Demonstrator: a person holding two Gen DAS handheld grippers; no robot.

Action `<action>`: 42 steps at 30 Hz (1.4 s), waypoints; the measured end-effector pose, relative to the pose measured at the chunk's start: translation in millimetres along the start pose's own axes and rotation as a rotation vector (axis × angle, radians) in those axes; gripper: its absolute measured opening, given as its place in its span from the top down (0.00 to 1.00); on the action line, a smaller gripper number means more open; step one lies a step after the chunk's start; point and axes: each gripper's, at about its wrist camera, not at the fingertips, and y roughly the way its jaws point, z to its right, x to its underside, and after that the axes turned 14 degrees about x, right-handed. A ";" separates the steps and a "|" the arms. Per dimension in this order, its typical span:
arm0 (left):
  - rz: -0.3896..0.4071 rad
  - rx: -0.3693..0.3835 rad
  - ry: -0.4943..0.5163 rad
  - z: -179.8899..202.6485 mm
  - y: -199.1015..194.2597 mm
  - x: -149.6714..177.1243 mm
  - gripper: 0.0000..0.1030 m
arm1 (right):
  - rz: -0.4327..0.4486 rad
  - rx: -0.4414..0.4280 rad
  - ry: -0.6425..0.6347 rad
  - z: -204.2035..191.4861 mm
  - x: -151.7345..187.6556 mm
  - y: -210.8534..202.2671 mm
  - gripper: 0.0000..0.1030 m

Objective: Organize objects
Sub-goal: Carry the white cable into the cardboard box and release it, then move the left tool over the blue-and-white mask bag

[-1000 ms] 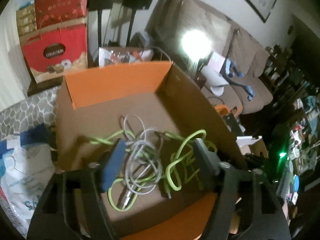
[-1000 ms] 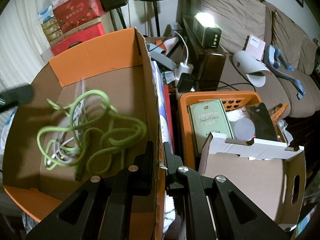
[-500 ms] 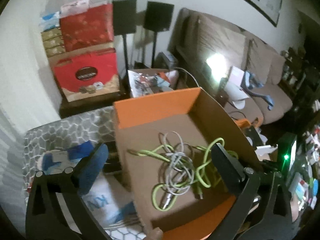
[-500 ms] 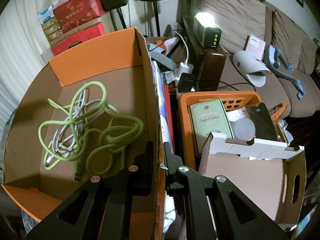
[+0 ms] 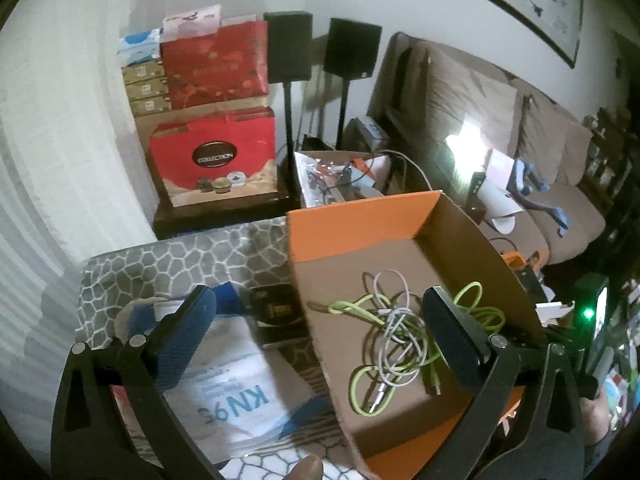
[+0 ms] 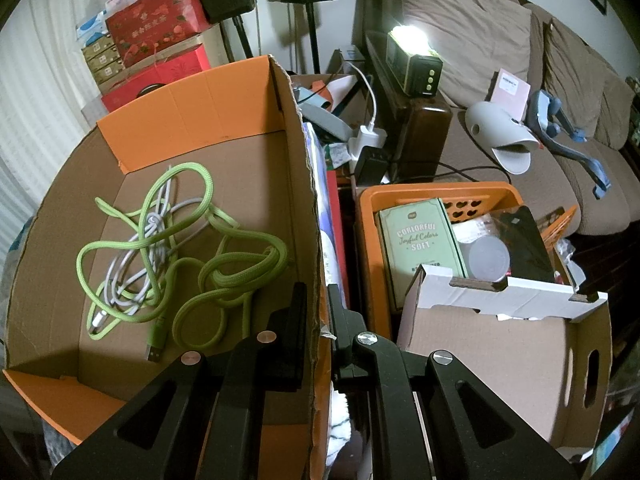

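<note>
A cardboard box with orange flaps [image 5: 360, 224] [image 6: 200, 108] holds a tangle of a green braided cable [image 5: 480, 314] [image 6: 240, 260] and a white cable [image 5: 394, 280] [image 6: 128, 264], both lying loose on its floor. My left gripper [image 5: 320, 336] is wide open above the box's left wall, holding nothing; one blue-padded finger [image 5: 188, 336] hangs outside the box, the other over the cables. My right gripper [image 6: 316, 296] is shut on the box's right wall, cardboard pinched between its jaws.
Left of the box a KN95 mask packet [image 5: 232, 392] and a small black box [image 5: 276, 312] lie on a grey patterned surface [image 5: 180, 260]. To its right stand an orange basket [image 6: 440, 196] of items and a white cardboard box [image 6: 500, 344]. Behind are red gift boxes [image 5: 212, 160], speakers, a sofa.
The left gripper's jaws spread wide, letting go of the cables, and it rose and drew back to the left. The cables lie in the box. The right gripper keeps still.
</note>
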 end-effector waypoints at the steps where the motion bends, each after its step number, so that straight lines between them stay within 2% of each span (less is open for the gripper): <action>1: 0.001 -0.003 -0.004 -3.3 -1.9 0.5 0.00 | 0.000 -0.001 0.000 0.2 -0.1 -0.3 0.92; 7: 0.006 -0.052 -0.036 -32.1 -13.1 5.2 0.00 | 0.000 -0.001 0.000 0.3 0.0 -0.4 0.92; 16: -0.025 -0.135 -0.140 -97.8 -24.3 18.5 0.01 | 0.003 0.006 -0.004 -3.8 -0.3 -1.0 0.92; 19: -0.035 -0.135 -0.180 -119.2 -24.6 22.9 0.01 | 0.004 0.007 -0.005 -3.5 -0.3 -0.9 0.92; 23: -0.083 -0.167 -0.192 -140.8 -18.9 29.2 0.01 | 0.003 0.009 -0.006 -3.8 -0.4 -1.6 0.92; 30: -0.161 -0.111 -0.285 -172.7 -5.0 51.2 0.09 | 0.004 0.008 -0.006 -3.9 -0.5 -1.6 0.91; 37: -0.212 -0.088 -0.352 -191.4 10.6 63.5 0.35 | 0.003 0.007 -0.004 -3.4 -0.3 -1.6 0.91; 42: -0.213 -0.097 -0.350 -192.5 16.3 66.1 0.44 | 0.003 0.007 -0.006 -3.7 -0.3 -1.5 0.91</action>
